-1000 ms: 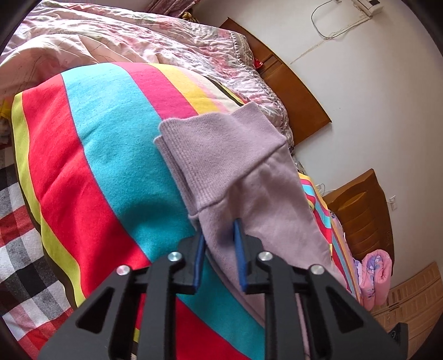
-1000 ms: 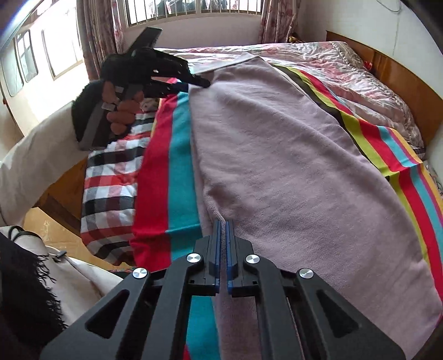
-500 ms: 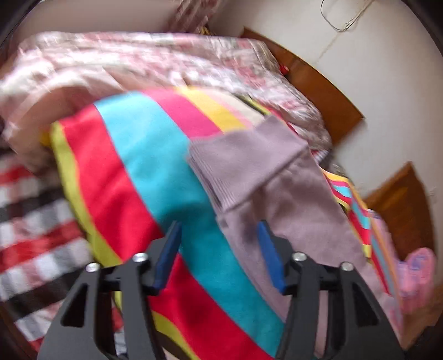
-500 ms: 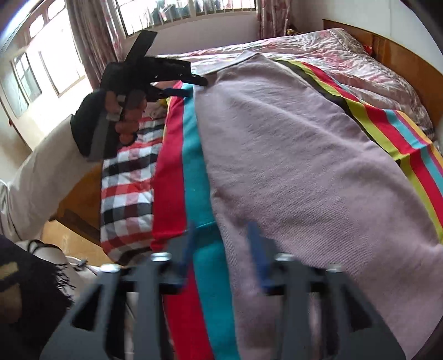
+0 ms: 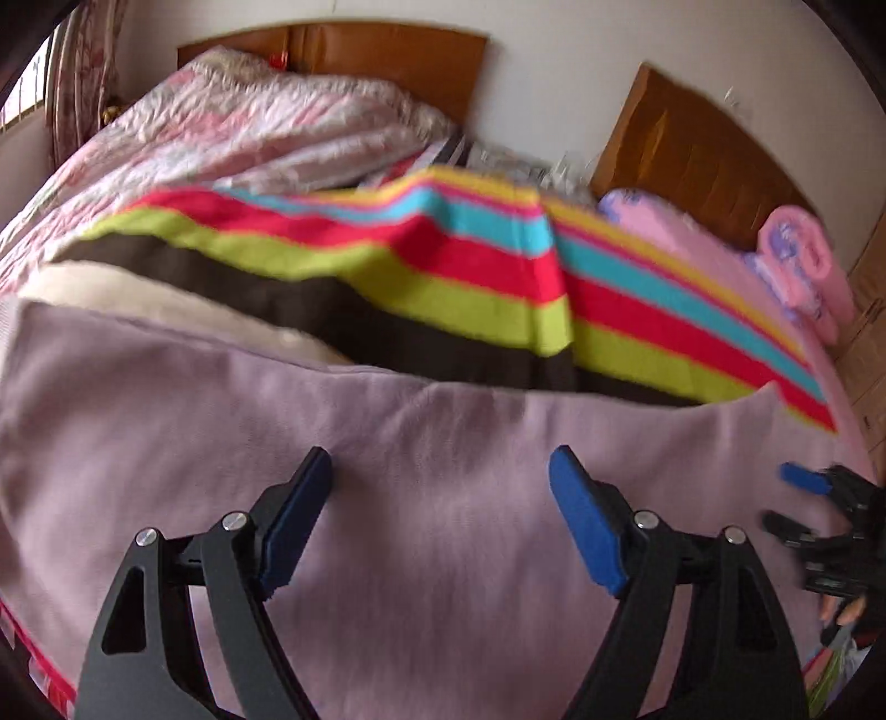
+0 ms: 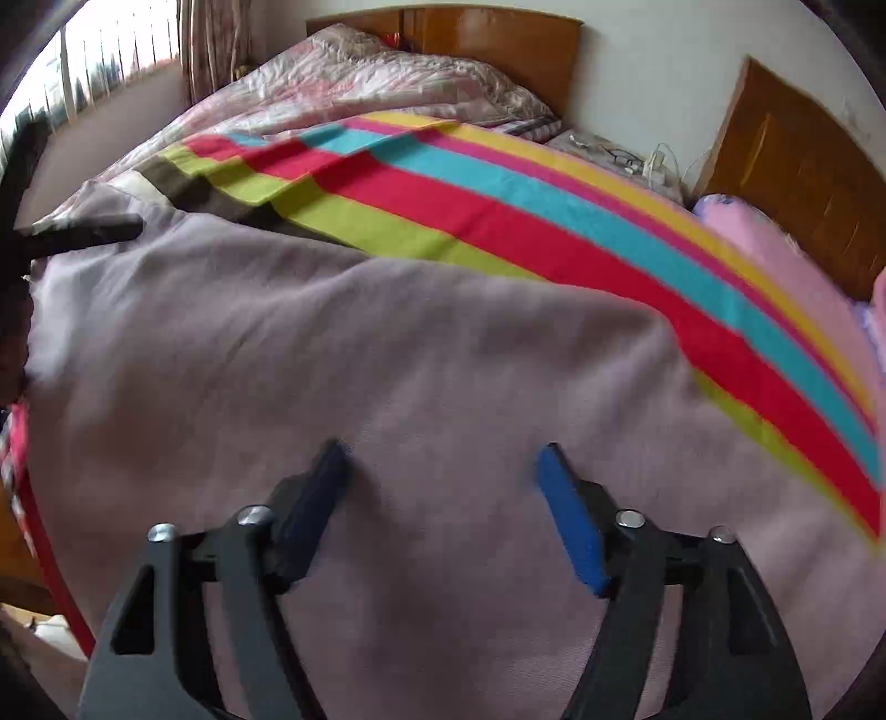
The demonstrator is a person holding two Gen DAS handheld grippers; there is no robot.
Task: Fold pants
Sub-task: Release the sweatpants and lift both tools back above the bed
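Note:
The mauve knit pants (image 5: pixel 432 443) lie spread flat on a striped blanket (image 5: pixel 443 266) on the bed; they also fill the lower half of the right wrist view (image 6: pixel 387 360). My left gripper (image 5: pixel 440 459) is open and empty, hovering just above the pants. My right gripper (image 6: pixel 440 457) is open and empty above the pants too. The right gripper's tips (image 5: pixel 803 482) show at the far right of the left wrist view. The left gripper (image 6: pixel 83 230) shows at the left edge of the right wrist view.
A pink quilt (image 6: pixel 360 72) is bunched at the back by the wooden headboard (image 6: pixel 487 39). A second headboard (image 6: pixel 803 166) and pink bedding (image 5: pixel 797 255) lie at the right. A window with curtains (image 6: pixel 83 72) is at the left.
Both grippers have opened and let go of the pants. Both have swung round to face across the pants toward the headboard. The frames are motion-blurred.

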